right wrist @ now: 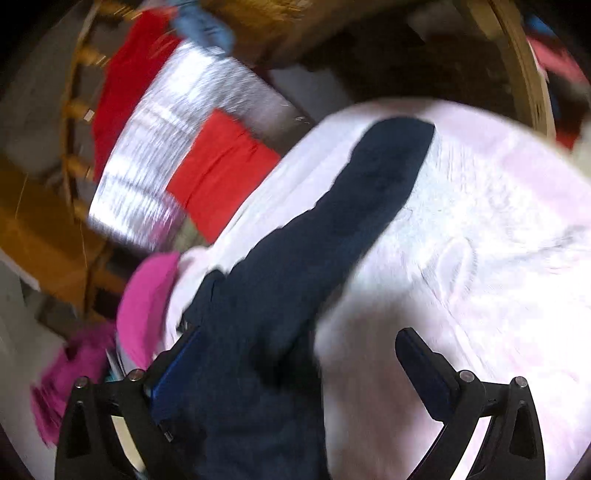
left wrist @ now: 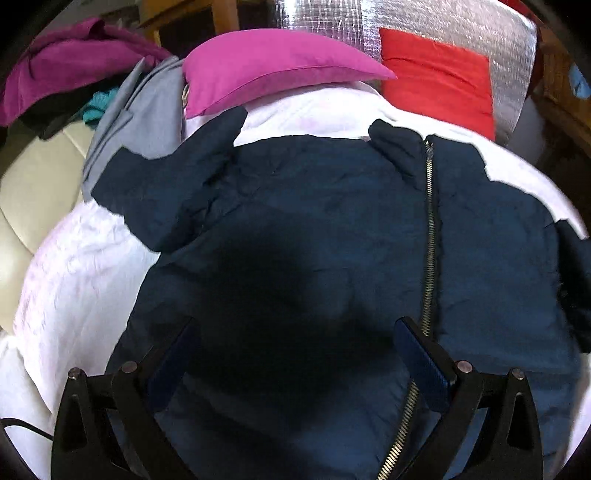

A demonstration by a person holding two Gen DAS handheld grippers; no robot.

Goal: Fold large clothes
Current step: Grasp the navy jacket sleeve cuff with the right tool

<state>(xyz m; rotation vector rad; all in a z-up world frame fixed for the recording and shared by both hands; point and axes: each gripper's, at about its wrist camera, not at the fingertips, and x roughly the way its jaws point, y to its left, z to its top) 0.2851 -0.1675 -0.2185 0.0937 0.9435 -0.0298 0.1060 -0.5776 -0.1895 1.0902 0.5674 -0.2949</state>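
A navy zip-up jacket [left wrist: 314, 221] lies spread front-up on a white quilted bedcover [left wrist: 85, 266], its metal zipper [left wrist: 428, 236] running down the right of centre. My left gripper [left wrist: 295, 332] hovers open just above the jacket's lower body, holding nothing. In the blurred right wrist view, one navy sleeve [right wrist: 354, 206] stretches away across the white cover [right wrist: 480, 240]. My right gripper [right wrist: 295, 343] is open, with the sleeve's near end lying between and over its left finger.
A magenta pillow [left wrist: 266, 70], a red pillow [left wrist: 439, 81] and a silver foil cushion [left wrist: 424, 22] lie beyond the jacket's collar. Grey cloth [left wrist: 147, 114] and a magenta garment [left wrist: 70, 62] sit at left by a cream couch [left wrist: 33, 192]. Wooden furniture [right wrist: 48, 236] stands left.
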